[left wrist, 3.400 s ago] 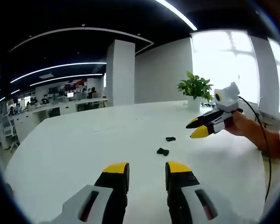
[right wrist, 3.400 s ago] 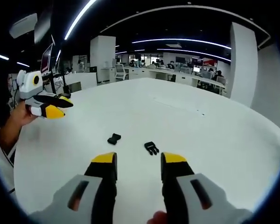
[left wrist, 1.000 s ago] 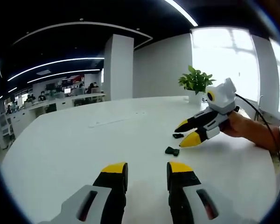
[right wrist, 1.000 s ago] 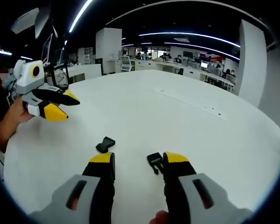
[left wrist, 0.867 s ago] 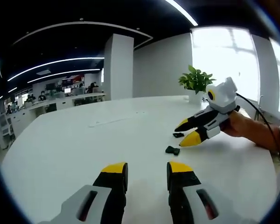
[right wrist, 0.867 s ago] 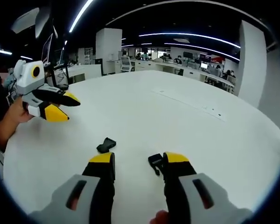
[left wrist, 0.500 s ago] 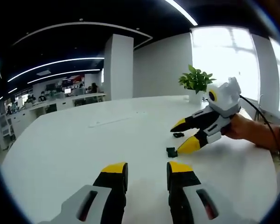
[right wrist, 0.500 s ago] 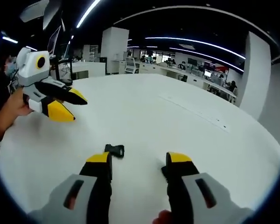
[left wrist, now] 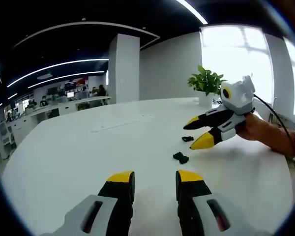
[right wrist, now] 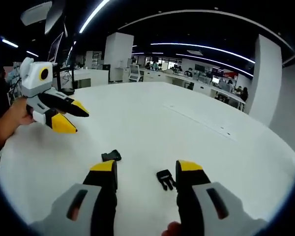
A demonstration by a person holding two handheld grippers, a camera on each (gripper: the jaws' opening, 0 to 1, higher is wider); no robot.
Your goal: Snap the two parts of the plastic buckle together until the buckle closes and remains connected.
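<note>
1. The right hand-held gripper (right wrist: 146, 173) has been lifting back since a moment ago; both buckle halves are lying apart on the white tabletop (left wrist: 64, 147): one (right wrist: 164, 178) beside its right jaw, the other (right wrist: 110, 156) near its left.
2. Both hand-held grippers, the left (left wrist: 155, 178) too, are gaping wide, holding nothing.
3. A potted plant (left wrist: 205, 84) is standing by the bright window (left wrist: 236, 64); office desks (right wrist: 196, 86) are lining the room under ceiling strip lights (right wrist: 206, 46).

The right tool (right wrist: 146, 172) hangs just above the white bench (right wrist: 152, 123) with its yellow-tipped jaws spread apart and nothing between them. Two black buckle parts lie apart on the bench: the pronged part (right wrist: 165, 178) sits just inside the right jaw's tip, and the socket part (right wrist: 110, 156) lies just beyond the left jaw's tip. At far left a hand (right wrist: 11, 122) holds the left tool (right wrist: 74, 120) above the bench, jaws parted.
</note>
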